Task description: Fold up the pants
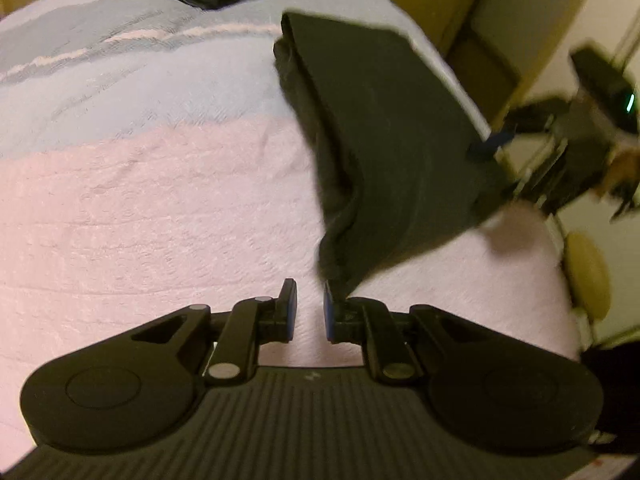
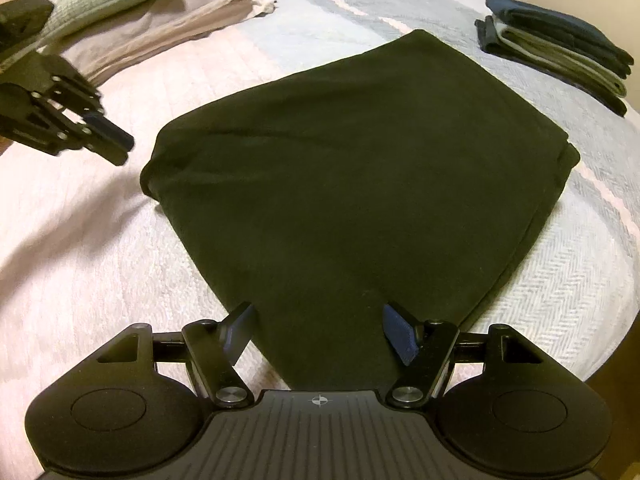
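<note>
Since the folded pants [image 2: 352,184] lie flat on the bed [image 2: 80,240] near its right edge, w/ their near corner running in between your right tongs [image 2: 320,332], that hand's the closer one. Right tongs are spread wide, clamping nothing. Left tongs [image 1: 309,312] sit part-open beside the pants' other corner, fabric brushing one finger, not pinched.

A pink-and-blue bedspread [image 2: 100,248] covers the bed beside pale walls [image 1: 516,4].

Left gripper [image 1: 310,308] held low with a narrow gap between its blue-padded fingers [image 1: 329,316], nothing clamped between them, right gripper [image 2: 320,334] spread wide, fingers [image 2: 398,334] angled outward, both pointing forward
</note>
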`<action>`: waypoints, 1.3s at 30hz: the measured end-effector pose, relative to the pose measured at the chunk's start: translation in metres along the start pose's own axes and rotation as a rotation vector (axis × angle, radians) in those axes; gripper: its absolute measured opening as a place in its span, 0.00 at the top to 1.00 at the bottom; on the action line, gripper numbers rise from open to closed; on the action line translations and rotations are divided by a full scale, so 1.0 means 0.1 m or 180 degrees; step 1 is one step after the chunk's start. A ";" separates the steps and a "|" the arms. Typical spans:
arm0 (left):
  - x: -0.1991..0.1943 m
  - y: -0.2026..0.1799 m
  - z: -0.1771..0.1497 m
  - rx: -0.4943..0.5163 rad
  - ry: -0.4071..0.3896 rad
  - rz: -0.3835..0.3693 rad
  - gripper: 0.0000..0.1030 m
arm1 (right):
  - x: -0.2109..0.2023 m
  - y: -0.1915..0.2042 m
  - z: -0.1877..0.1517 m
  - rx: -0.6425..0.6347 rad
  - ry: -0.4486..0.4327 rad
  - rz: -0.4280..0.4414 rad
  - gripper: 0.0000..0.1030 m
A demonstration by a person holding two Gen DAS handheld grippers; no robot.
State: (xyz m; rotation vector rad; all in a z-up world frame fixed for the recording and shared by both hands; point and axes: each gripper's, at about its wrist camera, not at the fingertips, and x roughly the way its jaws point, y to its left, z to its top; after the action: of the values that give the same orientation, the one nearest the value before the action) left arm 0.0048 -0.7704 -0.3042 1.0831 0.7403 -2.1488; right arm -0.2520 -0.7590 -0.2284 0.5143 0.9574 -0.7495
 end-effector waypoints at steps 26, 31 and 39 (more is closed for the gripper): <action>-0.22 -0.04 0.28 -0.0536 -0.0343 -0.0256 0.95 | -0.24 0.02 -0.06 0.0288 -0.0186 0.0064 0.34; 0.32 -0.15 0.39 -0.0520 -0.0178 -0.0332 0.92 | -0.19 0.01 -0.20 0.0327 -0.0160 0.0213 0.34; 0.39 0.01 0.44 -0.0722 -0.0042 -0.0080 0.97 | -0.20 -0.26 -0.35 0.0589 0.0264 -0.0039 0.34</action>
State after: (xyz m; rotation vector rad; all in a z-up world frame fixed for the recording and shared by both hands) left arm -0.0349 -0.8124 -0.3152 0.9440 0.9696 -2.0322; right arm -0.2975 -0.7447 -0.2303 0.7062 0.9736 -0.8376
